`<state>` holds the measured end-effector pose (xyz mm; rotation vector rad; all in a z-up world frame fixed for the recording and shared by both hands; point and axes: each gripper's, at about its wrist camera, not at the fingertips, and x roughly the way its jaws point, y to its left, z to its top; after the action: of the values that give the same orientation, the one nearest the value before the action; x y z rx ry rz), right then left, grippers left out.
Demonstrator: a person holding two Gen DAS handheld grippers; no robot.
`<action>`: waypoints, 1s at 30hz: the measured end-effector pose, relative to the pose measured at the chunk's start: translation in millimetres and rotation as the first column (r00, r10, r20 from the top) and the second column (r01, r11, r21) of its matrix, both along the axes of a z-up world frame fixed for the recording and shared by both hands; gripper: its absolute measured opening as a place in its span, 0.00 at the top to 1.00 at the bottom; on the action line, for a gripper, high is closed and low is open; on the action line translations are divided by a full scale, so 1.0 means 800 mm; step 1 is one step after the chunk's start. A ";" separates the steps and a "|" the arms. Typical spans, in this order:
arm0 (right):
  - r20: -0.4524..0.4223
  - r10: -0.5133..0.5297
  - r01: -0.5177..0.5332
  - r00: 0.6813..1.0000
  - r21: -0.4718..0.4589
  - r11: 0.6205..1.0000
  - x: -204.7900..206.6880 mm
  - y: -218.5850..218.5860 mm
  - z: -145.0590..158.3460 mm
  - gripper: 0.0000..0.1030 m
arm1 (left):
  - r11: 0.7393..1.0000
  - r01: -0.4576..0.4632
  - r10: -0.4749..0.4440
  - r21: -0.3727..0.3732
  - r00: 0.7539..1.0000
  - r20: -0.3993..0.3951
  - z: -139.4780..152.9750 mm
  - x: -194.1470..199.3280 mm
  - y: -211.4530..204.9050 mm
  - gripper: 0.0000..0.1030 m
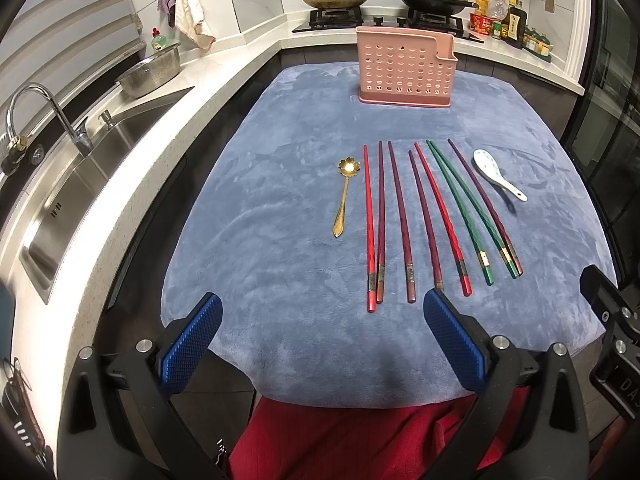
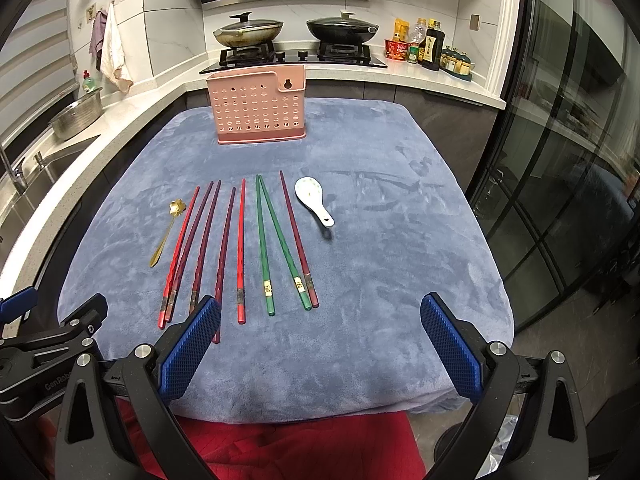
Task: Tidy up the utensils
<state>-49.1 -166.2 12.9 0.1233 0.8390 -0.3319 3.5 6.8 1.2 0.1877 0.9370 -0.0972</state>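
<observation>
Several red, purple and green chopsticks lie side by side on the blue cloth; they also show in the right wrist view. A gold flower spoon lies to their left, and a white ceramic spoon to their right. A pink perforated utensil holder stands upright at the far end. My left gripper is open and empty at the near edge. My right gripper is open and empty beside it.
A steel sink with a tap and a colander lie on the left counter. Two lidded woks sit on the stove behind the holder. Sauce bottles stand at the back right. Glass doors are at right.
</observation>
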 end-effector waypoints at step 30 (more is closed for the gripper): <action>-0.065 -0.023 0.027 0.998 0.073 0.997 0.049 -0.035 -0.043 0.07 | 0.991 -0.074 0.059 -0.111 0.989 -0.138 -0.094 0.108 0.035 0.11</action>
<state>-10.0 -194.1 -21.8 0.1932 0.9147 -0.3297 90.2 35.2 -74.2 0.0425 1.0683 -0.1030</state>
